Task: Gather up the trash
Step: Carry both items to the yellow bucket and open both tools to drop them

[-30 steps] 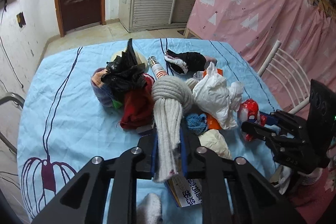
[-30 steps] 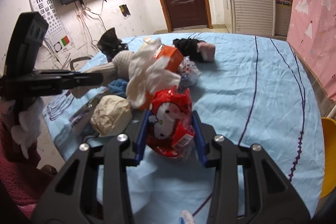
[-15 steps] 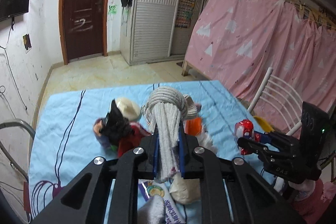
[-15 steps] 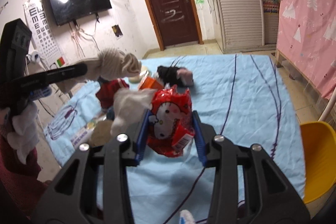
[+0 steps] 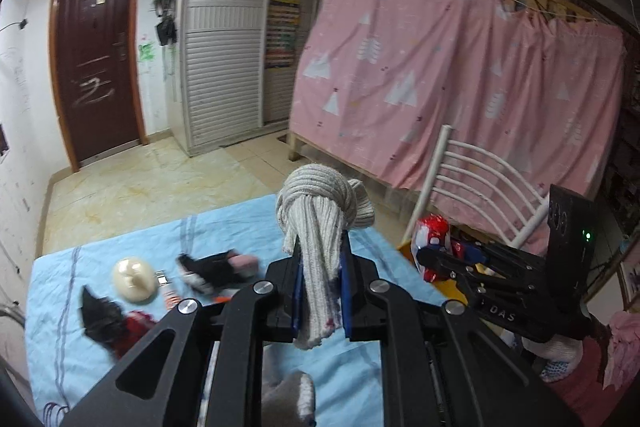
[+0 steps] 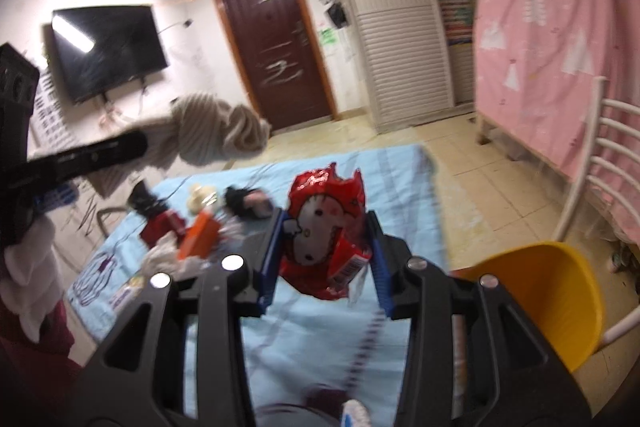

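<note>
My left gripper (image 5: 320, 259) is shut on a knotted grey knit sock (image 5: 320, 203) and holds it high above the blue-clothed table (image 5: 60, 291). The sock also shows in the right wrist view (image 6: 212, 131). My right gripper (image 6: 326, 227) is shut on a red Hello Kitty snack wrapper (image 6: 324, 231), lifted above the table's right side; the wrapper also shows in the left wrist view (image 5: 432, 235). A yellow bin (image 6: 548, 291) stands low at the right, beside the table.
On the table lie a black bag (image 5: 100, 311), red cloth (image 5: 132, 323), cream cap (image 5: 134, 279), black-and-pink sock (image 5: 216, 267), an orange box (image 6: 200, 235) and white tissue (image 6: 164, 251). A white chair (image 5: 480, 179) and pink curtain (image 5: 460, 75) stand to the right.
Both grippers have risen well above the table with their loads. The view has swung up and to the right, and the yellow bin has come into the right wrist view.
</note>
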